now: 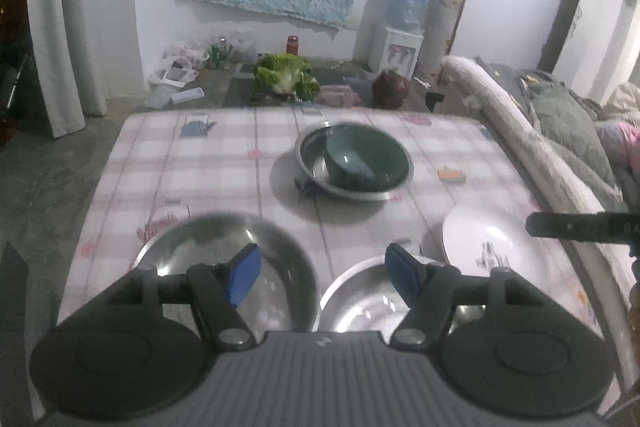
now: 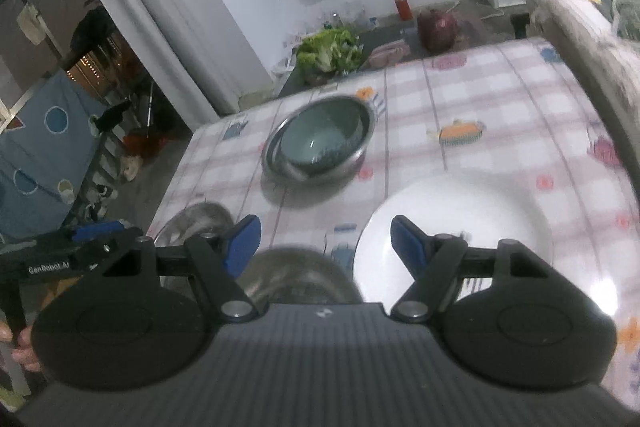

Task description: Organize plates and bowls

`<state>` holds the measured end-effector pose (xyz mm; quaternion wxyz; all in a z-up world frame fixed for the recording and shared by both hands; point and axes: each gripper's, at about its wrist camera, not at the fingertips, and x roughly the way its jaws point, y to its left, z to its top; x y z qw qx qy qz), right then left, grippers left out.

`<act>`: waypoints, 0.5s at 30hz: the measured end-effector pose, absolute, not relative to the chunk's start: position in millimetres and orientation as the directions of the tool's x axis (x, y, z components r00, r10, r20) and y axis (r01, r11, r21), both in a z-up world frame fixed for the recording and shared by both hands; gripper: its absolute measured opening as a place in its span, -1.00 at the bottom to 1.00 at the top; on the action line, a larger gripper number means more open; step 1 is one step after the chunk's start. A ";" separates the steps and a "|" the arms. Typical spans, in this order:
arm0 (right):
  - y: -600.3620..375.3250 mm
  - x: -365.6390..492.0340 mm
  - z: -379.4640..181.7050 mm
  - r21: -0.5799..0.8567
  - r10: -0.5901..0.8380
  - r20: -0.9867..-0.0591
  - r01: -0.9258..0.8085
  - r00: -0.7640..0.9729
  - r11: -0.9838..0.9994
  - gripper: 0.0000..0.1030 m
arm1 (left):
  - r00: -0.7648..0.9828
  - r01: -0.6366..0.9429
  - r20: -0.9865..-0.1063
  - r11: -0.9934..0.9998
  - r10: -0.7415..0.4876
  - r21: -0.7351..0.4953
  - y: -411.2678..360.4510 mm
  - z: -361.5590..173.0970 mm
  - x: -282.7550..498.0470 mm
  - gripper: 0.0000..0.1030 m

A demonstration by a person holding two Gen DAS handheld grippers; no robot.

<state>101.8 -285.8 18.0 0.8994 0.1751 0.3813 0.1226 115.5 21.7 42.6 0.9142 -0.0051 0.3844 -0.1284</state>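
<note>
My left gripper (image 1: 322, 273) is open and empty above the near table edge, between a steel plate (image 1: 208, 247) on the left and a small steel bowl (image 1: 360, 303) on the right. A white plate (image 1: 484, 243) lies right of them. Farther back a green bowl (image 1: 360, 157) sits inside a steel bowl (image 1: 316, 155). My right gripper (image 2: 325, 245) is open and empty over the near edge of the white plate (image 2: 480, 227). The nested bowls (image 2: 320, 139) lie beyond it. The small steel bowl (image 2: 292, 277) is just below its fingers.
The table wears a pink checked cloth (image 1: 208, 155). A bed with blankets (image 1: 560, 115) runs along its right side. Lettuce (image 1: 286, 75), a dark pot (image 1: 390, 89), a red jar and a water dispenser (image 1: 400, 47) are on the floor beyond.
</note>
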 end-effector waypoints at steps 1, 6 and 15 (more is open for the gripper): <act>-283.6 94.6 14.6 0.417 0.361 -0.645 -0.086 0.673 0.905 0.40 | 0.674 0.234 -0.699 0.967 -0.238 -0.104 20.2 39.6 108.7 0.36; -271.3 68.9 -2.3 0.444 0.380 -0.654 -0.076 0.654 0.893 0.40 | 0.676 0.243 -0.698 0.966 -0.234 -0.089 16.8 19.6 82.3 0.36; -253.4 42.6 -30.4 0.476 0.393 -0.670 -0.042 0.630 0.878 0.40 | 0.707 0.246 -0.675 0.968 -0.211 -0.044 14.4 -10.1 43.5 0.35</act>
